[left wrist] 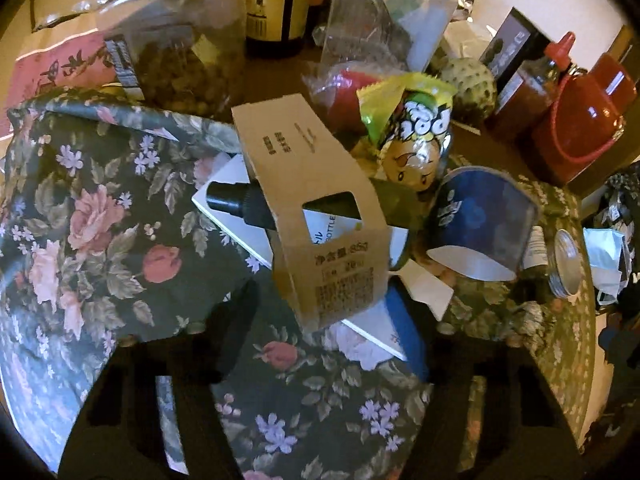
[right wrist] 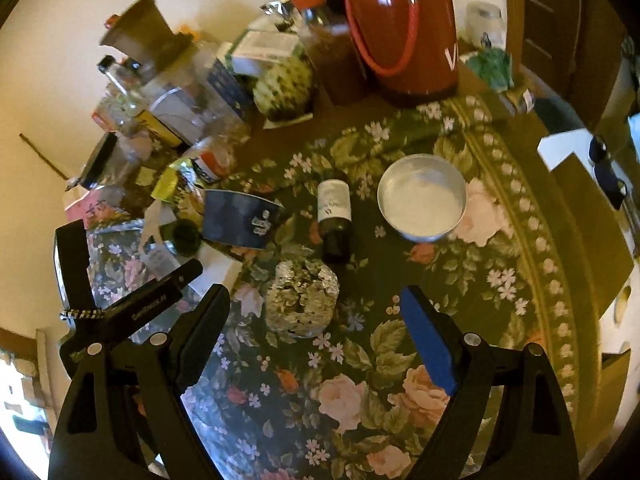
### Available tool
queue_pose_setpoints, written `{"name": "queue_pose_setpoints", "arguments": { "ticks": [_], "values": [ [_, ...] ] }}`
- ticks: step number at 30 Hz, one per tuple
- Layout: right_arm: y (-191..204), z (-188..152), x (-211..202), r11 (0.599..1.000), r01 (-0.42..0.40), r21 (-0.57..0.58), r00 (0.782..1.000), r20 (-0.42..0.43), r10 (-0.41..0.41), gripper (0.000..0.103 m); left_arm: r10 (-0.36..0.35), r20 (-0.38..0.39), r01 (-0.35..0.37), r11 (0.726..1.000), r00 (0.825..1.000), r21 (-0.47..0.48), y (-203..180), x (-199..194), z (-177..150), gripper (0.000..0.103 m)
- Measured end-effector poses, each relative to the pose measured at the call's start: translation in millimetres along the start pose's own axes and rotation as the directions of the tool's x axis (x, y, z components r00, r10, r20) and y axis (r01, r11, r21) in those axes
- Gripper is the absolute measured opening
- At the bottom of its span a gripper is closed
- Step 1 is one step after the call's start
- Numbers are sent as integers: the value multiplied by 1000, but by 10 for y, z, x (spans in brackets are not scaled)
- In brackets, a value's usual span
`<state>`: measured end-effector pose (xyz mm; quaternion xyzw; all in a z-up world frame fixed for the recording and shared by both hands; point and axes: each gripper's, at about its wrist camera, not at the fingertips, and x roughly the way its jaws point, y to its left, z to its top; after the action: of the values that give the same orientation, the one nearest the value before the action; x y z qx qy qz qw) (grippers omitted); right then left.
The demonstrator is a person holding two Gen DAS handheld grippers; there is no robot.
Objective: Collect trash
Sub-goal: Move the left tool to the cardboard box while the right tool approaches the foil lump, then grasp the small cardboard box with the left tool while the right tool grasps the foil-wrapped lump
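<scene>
In the left wrist view a brown cardboard sleeve (left wrist: 320,216) wraps a dark green bottle with a black cap (left wrist: 236,200). It lies over a white and blue box (left wrist: 384,320) just ahead of my left gripper (left wrist: 320,344), whose jaws stand apart around them. A blue paper cup (left wrist: 480,224) lies on its side beside a yellow-green snack wrapper (left wrist: 408,116). In the right wrist view my right gripper (right wrist: 316,308) is open around a crumpled foil ball (right wrist: 302,300). The blue cup (right wrist: 240,218) and a small dark bottle (right wrist: 335,220) lie beyond it.
A floral cloth (right wrist: 360,400) covers the table. A round metal tin (right wrist: 422,198), a red flask (right wrist: 404,28), a sauce bottle (right wrist: 324,40), a custard apple (right wrist: 284,84) and several jars (left wrist: 176,52) crowd the back. My left gripper (right wrist: 132,304) shows at the right wrist view's left.
</scene>
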<state>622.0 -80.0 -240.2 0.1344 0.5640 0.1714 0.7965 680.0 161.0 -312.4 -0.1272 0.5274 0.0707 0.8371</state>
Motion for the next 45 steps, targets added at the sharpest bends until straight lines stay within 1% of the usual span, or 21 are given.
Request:
{"name": "queue_pose_setpoints", "arguments": {
  "ticks": [1,2,6,12,15,17,20,22,24,25,26,29,30,32,34,36,37,38,42,44,45],
  "values": [
    [-1,-2,30,1000,-2,2,1000,-5,2,85,5,11,-5,1000,1000,0,-2,-8,-3,53],
    [6,-8,79,1000,-2,3,1000,-14,2,85,8,17,-8,1000,1000,6,-6,-8,-3,51],
    [51,-20,253,1000,-2,13,999,-46,2,85,8,25,-10,998,1000,67,-34,-53,-31,50],
    [110,-49,490,1000,-17,23,996,-93,19,85,-40,69,33,995,997,97,33,-375,-39,46],
    [146,-65,573,1000,-9,4,994,-110,10,81,-49,95,39,995,994,96,91,-554,-24,45],
    [179,-77,623,1000,1,-18,993,-117,-3,72,-39,123,27,995,992,100,103,-671,-33,44],
    [215,-86,650,999,14,-50,993,-117,-20,57,35,205,-66,987,978,145,90,-885,-9,43],
    [242,-93,650,996,32,-81,994,-103,-40,50,123,281,-185,961,952,207,27,-988,-26,41],
    [268,-102,640,992,50,-112,995,-86,-60,49,172,319,-262,928,932,266,-45,-1002,-49,29],
    [274,-109,631,990,61,-125,995,-76,-71,48,178,319,-277,914,931,297,-83,-985,-71,0],
    [280,-113,623,988,70,-138,995,-68,-80,48,175,298,-270,909,938,316,-104,-948,-87,1],
    [291,-132,603,984,80,-162,994,-55,-90,46,129,233,-196,935,964,294,-41,-839,-127,1],
    [287,-138,587,983,81,-166,995,-51,-90,46,124,224,-185,942,967,278,-35,-814,-142,1],
    [285,-148,549,982,80,-171,995,-41,-88,46,111,206,-157,963,972,219,45,-788,-130,1],
    [284,-178,482,982,79,-174,996,-31,-85,46,35,173,-57,990,984,127,216,-835,-61,1],
    [279,-182,436,982,79,-174,996,-22,-84,46,-17,195,6,998,981,59,337,-932,-22,1],
    [274,-185,403,981,79,-177,996,-14,-83,46,-36,227,31,999,973,25,419,-1026,8,1],
    [272,-188,372,980,83,-180,996,-6,-86,46,-39,240,38,999,970,8,455,-1074,37,0],
    [254,-172,273,978,96,-183,995,18,-94,46,-49,242,59,998,969,-36,546,-1155,119,0],
    [254,-157,223,979,95,-183,995,24,-92,46,-93,253,112,992,963,-58,585,-1231,129,0],
    [255,-152,198,978,97,-184,995,30,-93,46,-122,274,143,988,954,-59,582,-1289,120,0]
  ]
}}
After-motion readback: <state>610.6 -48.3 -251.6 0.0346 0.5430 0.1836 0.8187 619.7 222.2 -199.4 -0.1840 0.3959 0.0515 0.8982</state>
